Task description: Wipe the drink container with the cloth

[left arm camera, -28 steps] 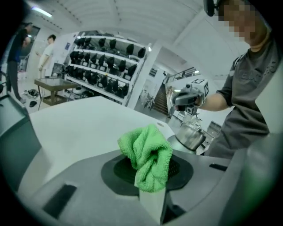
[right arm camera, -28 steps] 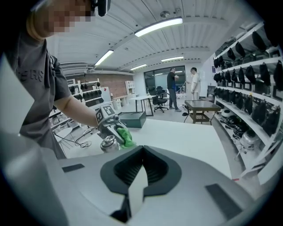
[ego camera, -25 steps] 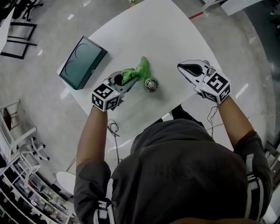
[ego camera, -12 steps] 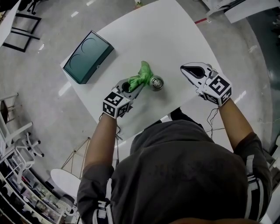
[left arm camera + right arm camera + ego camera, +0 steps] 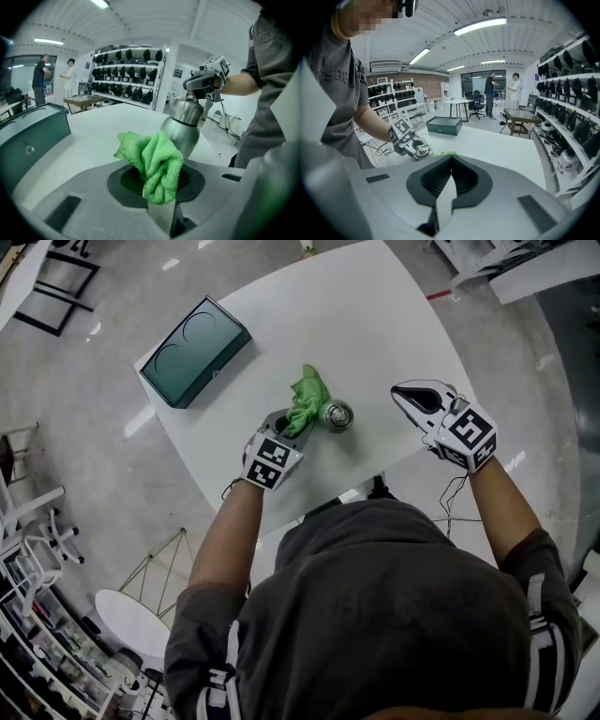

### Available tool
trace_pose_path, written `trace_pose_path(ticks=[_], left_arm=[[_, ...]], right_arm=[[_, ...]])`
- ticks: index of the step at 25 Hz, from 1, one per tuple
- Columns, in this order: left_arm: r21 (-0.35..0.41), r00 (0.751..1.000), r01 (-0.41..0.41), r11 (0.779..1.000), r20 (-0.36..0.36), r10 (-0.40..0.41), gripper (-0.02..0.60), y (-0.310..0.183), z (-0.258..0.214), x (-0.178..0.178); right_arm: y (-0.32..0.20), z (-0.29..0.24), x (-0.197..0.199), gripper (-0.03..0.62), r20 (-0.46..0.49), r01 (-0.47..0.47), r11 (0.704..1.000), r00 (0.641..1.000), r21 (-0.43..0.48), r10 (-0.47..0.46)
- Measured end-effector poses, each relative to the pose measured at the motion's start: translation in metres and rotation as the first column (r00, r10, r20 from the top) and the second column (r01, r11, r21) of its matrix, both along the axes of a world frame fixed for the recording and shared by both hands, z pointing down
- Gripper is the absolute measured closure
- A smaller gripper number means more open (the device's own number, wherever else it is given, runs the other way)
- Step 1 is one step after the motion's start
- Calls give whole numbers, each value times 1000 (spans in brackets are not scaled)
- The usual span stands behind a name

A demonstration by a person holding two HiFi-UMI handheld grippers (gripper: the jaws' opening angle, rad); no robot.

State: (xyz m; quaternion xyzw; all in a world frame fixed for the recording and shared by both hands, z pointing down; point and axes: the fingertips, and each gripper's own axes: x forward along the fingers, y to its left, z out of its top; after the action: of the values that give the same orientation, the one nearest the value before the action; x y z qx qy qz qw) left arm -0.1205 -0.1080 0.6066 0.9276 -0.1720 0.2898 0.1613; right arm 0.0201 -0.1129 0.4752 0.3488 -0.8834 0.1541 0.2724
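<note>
A steel drink bottle [image 5: 336,415] stands upright near the front edge of the white table [image 5: 375,324]. My left gripper [image 5: 289,421] is shut on a green cloth [image 5: 307,399], which lies against the bottle's left side. In the left gripper view the bunched cloth [image 5: 152,161] hangs from the jaws right in front of the bottle [image 5: 183,125]. My right gripper [image 5: 401,390] hovers to the right of the bottle, apart from it. Its jaws are shut with nothing between them. In the right gripper view [image 5: 451,161] the bottle's open mouth [image 5: 423,151] shows at the left.
A dark green box [image 5: 195,351] lies at the table's far left corner, also in the left gripper view [image 5: 28,136]. Chairs and racks stand on the floor to the left [image 5: 37,549]. Shelves, tables and two standing people are in the background [image 5: 501,93].
My left gripper has carried the cloth rightward, up to the bottle's side. The right gripper has hardly moved.
</note>
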Motion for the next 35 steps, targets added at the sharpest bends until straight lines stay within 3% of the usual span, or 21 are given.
trace_pose_path(ticks=[5, 10, 13, 26, 32, 35], left_arm=[[37, 996, 90, 995, 10, -90, 495, 5, -7, -4], [35, 966, 247, 968, -91, -243, 495, 13, -57, -22], [40, 948, 301, 953, -116, -295, 497, 23, -74, -23], [43, 932, 356, 934, 61, -358, 495, 29, -26, -6], [92, 931, 287, 954, 209, -300, 495, 35, 7, -6], [86, 927, 301, 950, 207, -313, 495, 37, 8, -5]], right_arm=[[2, 2, -10, 602, 27, 65, 998, 998, 16, -65], [1, -2, -8, 602, 39, 113, 993, 993, 27, -114], [3, -3, -9, 602, 44, 139, 990, 989, 33, -141], [7, -4, 3, 602, 19, 176, 984, 984, 25, -176], [10, 0, 4, 602, 19, 188, 982, 982, 16, -189], [11, 0, 5, 602, 20, 203, 979, 979, 19, -203]])
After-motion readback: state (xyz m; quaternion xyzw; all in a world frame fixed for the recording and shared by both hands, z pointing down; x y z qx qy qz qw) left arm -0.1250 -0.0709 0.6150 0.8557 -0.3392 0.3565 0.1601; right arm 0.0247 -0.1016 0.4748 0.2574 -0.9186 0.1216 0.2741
